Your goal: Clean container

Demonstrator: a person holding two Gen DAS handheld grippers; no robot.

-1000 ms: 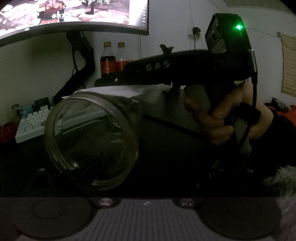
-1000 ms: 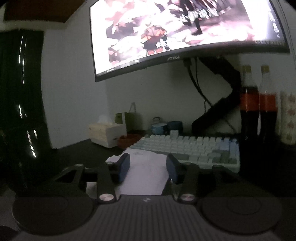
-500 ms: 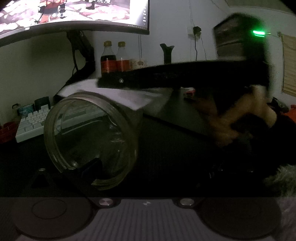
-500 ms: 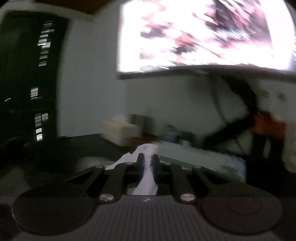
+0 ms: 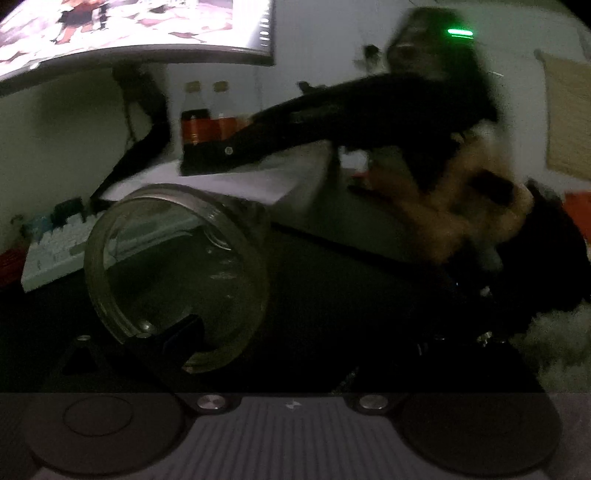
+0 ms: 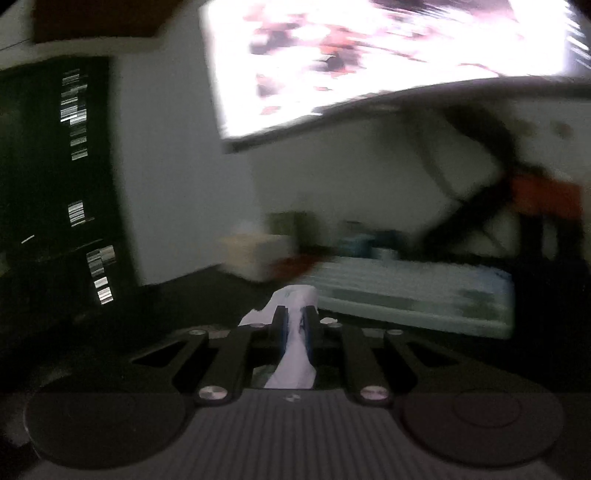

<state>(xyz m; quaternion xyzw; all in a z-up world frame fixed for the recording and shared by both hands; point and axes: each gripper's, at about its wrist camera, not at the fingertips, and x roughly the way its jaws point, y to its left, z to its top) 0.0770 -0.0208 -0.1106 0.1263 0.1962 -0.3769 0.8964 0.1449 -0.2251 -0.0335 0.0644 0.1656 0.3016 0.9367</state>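
A clear glass jar (image 5: 177,273) lies tilted on its side in the left wrist view, its open mouth turned toward the camera. My left gripper (image 5: 173,339) is shut on the jar's rim, one dark finger (image 5: 177,334) reaching inside the mouth. My right gripper (image 6: 295,325) is shut on a white tissue (image 6: 293,354) that hangs between its blue pads. In the left wrist view the right gripper (image 5: 207,160) is above and behind the jar, tilted down, with the white tissue (image 5: 236,181) draped under it.
A dark desk holds a pale keyboard (image 5: 55,243), two cola bottles (image 5: 207,118) and a monitor (image 5: 129,26) on a black arm. A tissue box (image 6: 255,254) and a red bowl (image 6: 295,264) stand at the back left. The view is blurred.
My right gripper closed on the tissue, lifted it off the desk and tilted its tip down toward the jar. The left gripper stays on the jar.
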